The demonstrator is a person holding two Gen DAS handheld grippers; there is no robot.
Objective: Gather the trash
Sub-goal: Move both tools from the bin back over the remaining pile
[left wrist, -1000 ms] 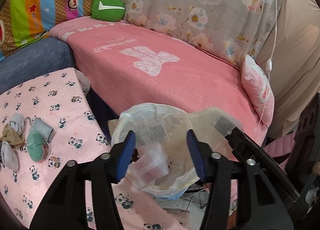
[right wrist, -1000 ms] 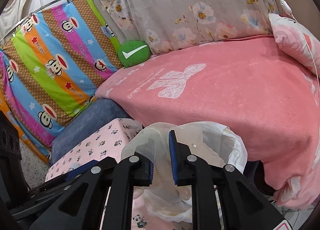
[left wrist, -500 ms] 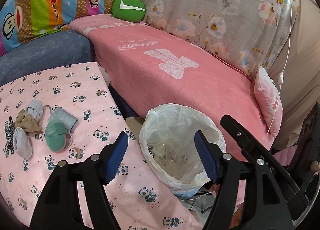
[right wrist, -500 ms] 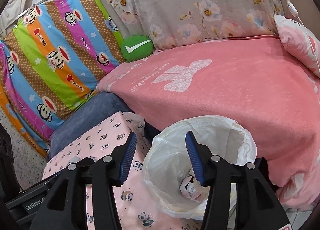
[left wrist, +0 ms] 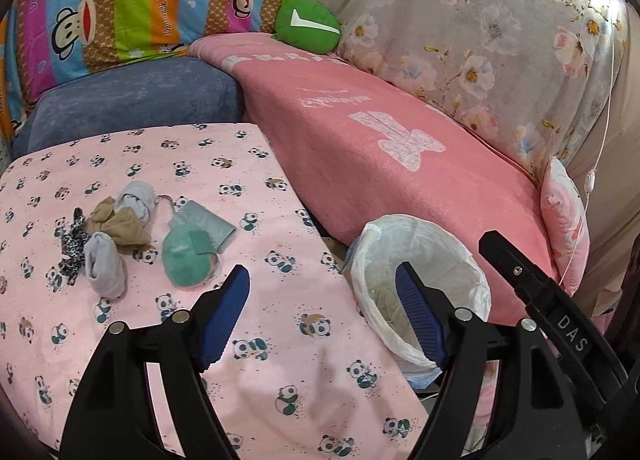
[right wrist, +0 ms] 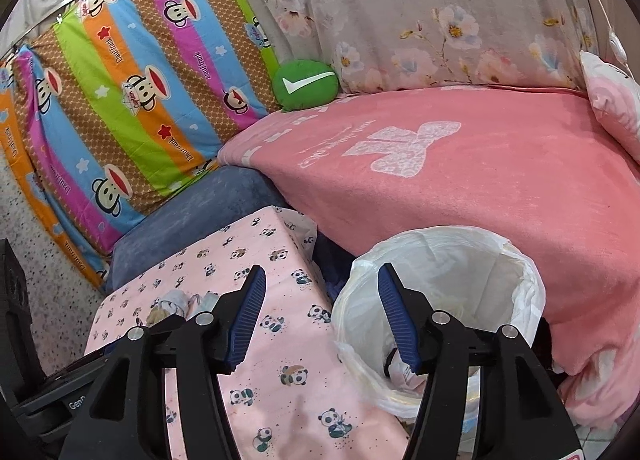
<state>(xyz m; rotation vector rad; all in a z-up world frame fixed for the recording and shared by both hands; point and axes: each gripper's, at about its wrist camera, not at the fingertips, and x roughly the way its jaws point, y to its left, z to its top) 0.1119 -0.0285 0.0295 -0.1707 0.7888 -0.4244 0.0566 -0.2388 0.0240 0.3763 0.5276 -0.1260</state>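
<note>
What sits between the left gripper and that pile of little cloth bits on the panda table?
Nothing visible: only bare panda cloth lies between the open left gripper and the cloth pile; the trash bin stands off right.

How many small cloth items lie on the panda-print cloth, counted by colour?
Grey items: 3
Beige item: 1
Green item: 1
Black-and-white patterned item: 1
Total: 6
</note>
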